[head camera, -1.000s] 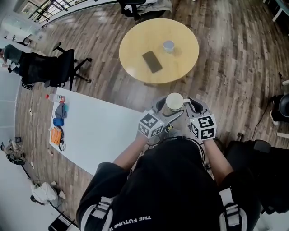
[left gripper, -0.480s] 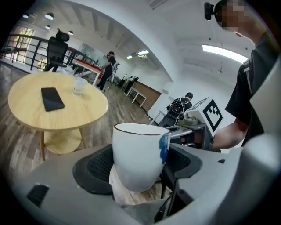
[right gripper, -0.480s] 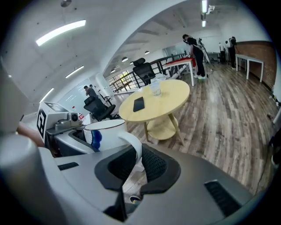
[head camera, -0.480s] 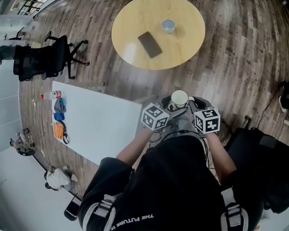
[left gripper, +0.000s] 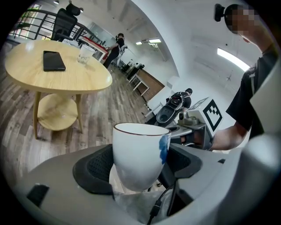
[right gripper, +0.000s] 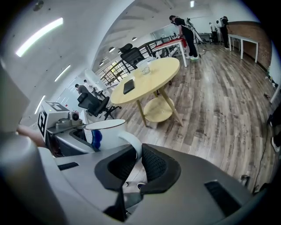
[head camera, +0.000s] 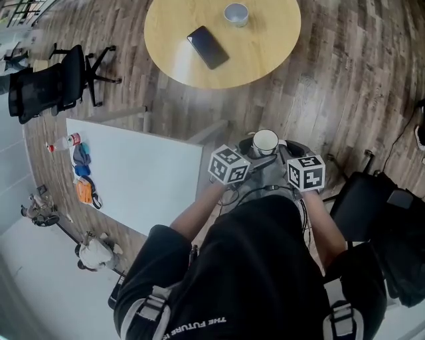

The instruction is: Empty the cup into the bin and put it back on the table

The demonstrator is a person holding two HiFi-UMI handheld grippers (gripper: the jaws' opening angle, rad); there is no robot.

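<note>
Wood-plank floor (head camera: 345, 80), round yellow table (head camera: 265, 46)

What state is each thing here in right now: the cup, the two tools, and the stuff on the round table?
cup, upright, gripped by both tools.
left tool, shut on the cup's body.
right tool, shut on the cup's handle.
phone, lying flat on the round table.
glass, upright on the round table.

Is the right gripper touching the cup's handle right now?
Touching. The right gripper view shows the right gripper with its jaws clamped on the handle of the white cup, with no gap.
</note>
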